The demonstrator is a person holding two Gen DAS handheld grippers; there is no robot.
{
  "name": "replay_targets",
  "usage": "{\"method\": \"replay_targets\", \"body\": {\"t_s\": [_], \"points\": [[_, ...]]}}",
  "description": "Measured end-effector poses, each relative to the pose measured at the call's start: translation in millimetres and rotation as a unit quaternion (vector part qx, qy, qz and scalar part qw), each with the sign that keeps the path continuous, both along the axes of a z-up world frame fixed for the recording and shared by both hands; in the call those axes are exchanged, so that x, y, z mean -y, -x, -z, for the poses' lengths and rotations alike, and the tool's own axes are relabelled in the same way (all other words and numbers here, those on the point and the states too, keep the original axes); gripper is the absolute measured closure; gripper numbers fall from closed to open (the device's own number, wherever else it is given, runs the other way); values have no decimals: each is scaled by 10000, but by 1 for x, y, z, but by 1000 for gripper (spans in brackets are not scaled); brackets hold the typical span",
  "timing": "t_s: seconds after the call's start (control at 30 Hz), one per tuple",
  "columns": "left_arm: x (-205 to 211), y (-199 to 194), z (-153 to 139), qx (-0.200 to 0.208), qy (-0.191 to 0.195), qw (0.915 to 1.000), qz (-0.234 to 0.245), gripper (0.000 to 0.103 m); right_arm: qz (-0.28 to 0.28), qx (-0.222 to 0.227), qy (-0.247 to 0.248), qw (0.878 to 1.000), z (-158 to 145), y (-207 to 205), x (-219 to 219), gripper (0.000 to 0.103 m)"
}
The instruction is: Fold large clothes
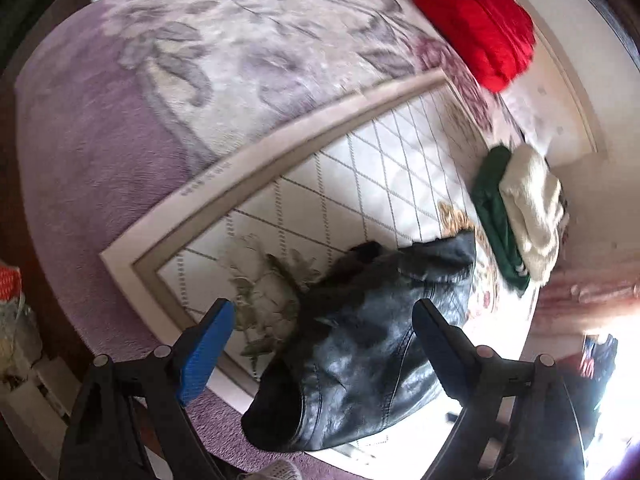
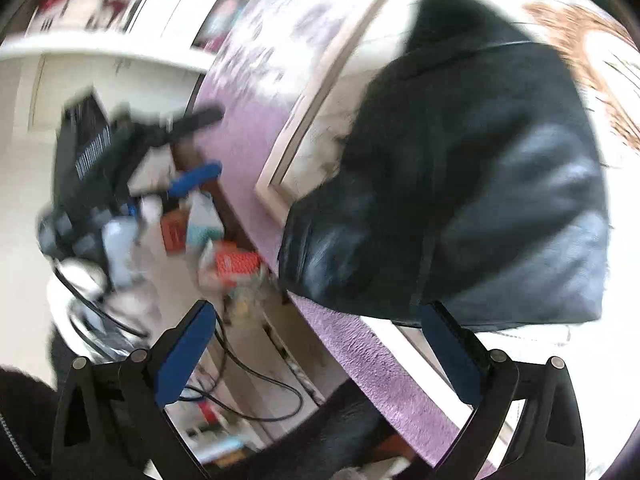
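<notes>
Left claw (image 1: 322, 354): jaws wide apart, blue pads (image 1: 206, 350) w/ nothing pinched; hovers over near end of jacket, not touching it.
Blanket (image 1: 100, 168): purple, floral print, covers left + far part of bed.
Quilt (image 1: 360, 184): white w/ diamond stitching, beige border, lies over blanket, mid-scene.
Jacket (image 1: 372, 344): black leather, folded into a bundle on near edge of quilt; dark fur collar at its far-left side; near-left cuff end hangs twd blanket.
Green top (image 1: 494, 208): right of jacket, on quilt, apart from it.
Cream knit (image 1: 532, 216): lies on green top's right side, touching.
Red pile (image 1: 476, 24): folded, far right on bed, well apart from jacket.
Right claw (image 2: 316, 354): jaws fully apart, empty; right pad sits just below jacket's near edge, contact unclear (blur).
Right view, left side: other claw (image 2: 192, 176) seen blurred, floor clutter + cables (image 2: 248, 384) below it.
Right view, right side: jacket (image 2: 480, 184) fills frame, resting on quilt beside beige border; purple blanket strip (image 2: 372, 360) runs near it.
</notes>
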State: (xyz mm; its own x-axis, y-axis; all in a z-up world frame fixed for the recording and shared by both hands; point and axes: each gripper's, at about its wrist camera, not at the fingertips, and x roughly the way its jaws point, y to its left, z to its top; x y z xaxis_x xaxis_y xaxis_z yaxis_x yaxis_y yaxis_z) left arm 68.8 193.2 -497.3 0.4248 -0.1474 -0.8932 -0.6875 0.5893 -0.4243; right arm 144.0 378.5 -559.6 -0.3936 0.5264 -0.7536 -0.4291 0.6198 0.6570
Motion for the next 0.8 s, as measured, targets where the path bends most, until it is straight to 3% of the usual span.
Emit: {"method": "replay_targets", "body": {"t_s": [0.07, 0.13, 0.17, 0.2, 0.27, 0.3, 0.47, 0.53, 0.6, 0.63, 0.7, 0.73, 0.8], "points": [[14, -9, 18, -177, -42, 9997, 179, 13, 482, 354, 135, 9981, -7, -23, 19, 0], [35, -14, 49, -654, -152, 9969, 415, 13, 834, 619, 352, 9940, -3, -48, 35, 3], [48, -13, 72, -994, -203, 9931, 590, 13, 1015, 683, 595, 9907, 5, -61, 41, 21], [59, -9, 90, -1242, -203, 9897, 687, 12, 1108, 643, 754, 9889, 12, -71, 43, 52], [69, 5, 115, -1294, -82, 9896, 624, 9, 1178, 492, 1129, 9854, 36, -88, 43, 71], [70, 12, 124, -1369, -33, 9890, 567, 9, 1107, 482, 1290, 9843, 45, -90, 38, 71], [65, 18, 132, -1379, -44, 9888, 575, 9, -85, 639, 1816, 9813, 98, -85, -8, 63], [60, 16, 121, -1360, -7, 9891, 559, 9, -117, 355, 1724, 9843, 88, -90, -8, 58], [51, 18, 102, -1140, 47, 9929, 346, 11, 157, 288, 1250, 9916, 69, -103, 13, 56], [46, 21, 90, -1000, 31, 9948, 193, 11, 315, 355, 1152, 9922, 64, -110, 26, 50], [38, 28, 67, -779, -17, 9969, -79, 11, 713, 678, 1309, 9865, 70, -124, 62, 11], [36, 32, 58, -697, -44, 9974, -203, 11, 820, 635, 1314, 9859, 81, -127, 75, 10], [34, 38, 46, -619, -69, 9975, -340, 11, 666, -368, 1117, 9908, 130, -123, 91, 10]]}}
